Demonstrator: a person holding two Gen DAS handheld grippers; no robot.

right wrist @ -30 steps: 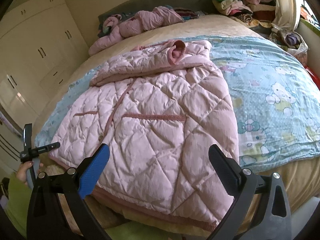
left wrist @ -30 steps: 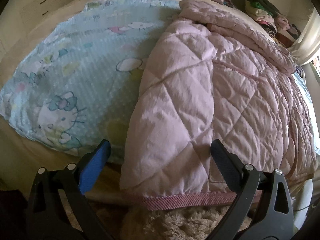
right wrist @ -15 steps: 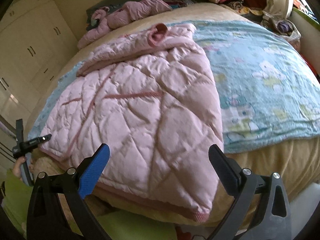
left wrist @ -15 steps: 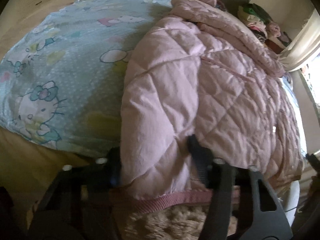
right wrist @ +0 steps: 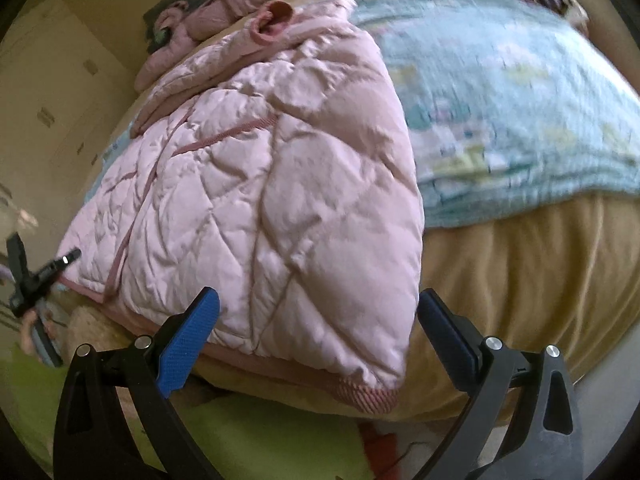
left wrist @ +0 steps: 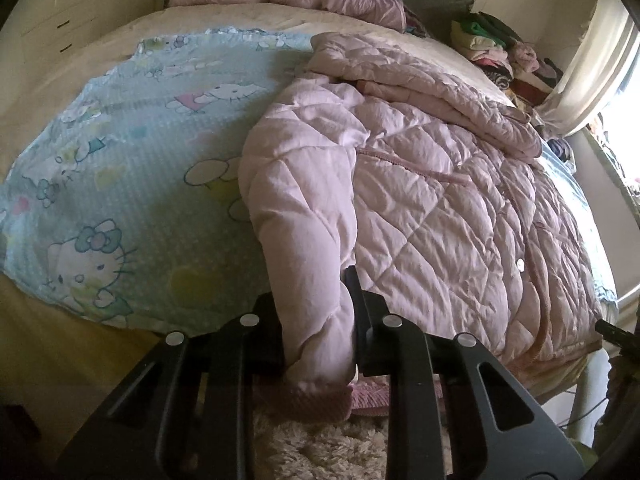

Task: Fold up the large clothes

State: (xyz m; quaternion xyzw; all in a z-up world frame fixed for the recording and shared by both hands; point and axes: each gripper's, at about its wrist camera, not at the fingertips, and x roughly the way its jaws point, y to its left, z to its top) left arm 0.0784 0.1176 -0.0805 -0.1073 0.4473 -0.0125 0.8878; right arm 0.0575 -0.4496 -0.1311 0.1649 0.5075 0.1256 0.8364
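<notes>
Between the left gripper's [left wrist: 316,332] closed jaws sits the near sleeve edge of the pink quilted puffer coat [left wrist: 420,184], spread ahead across the blue cartoon-print blanket [left wrist: 132,168]. Right gripper [right wrist: 316,332] hangs wide open, the coat's hem corner between its fingers, ungripped.

Bed [left wrist: 120,52], pale wardrobe [right wrist: 52,120], bright curtained window [left wrist: 596,60].
</notes>
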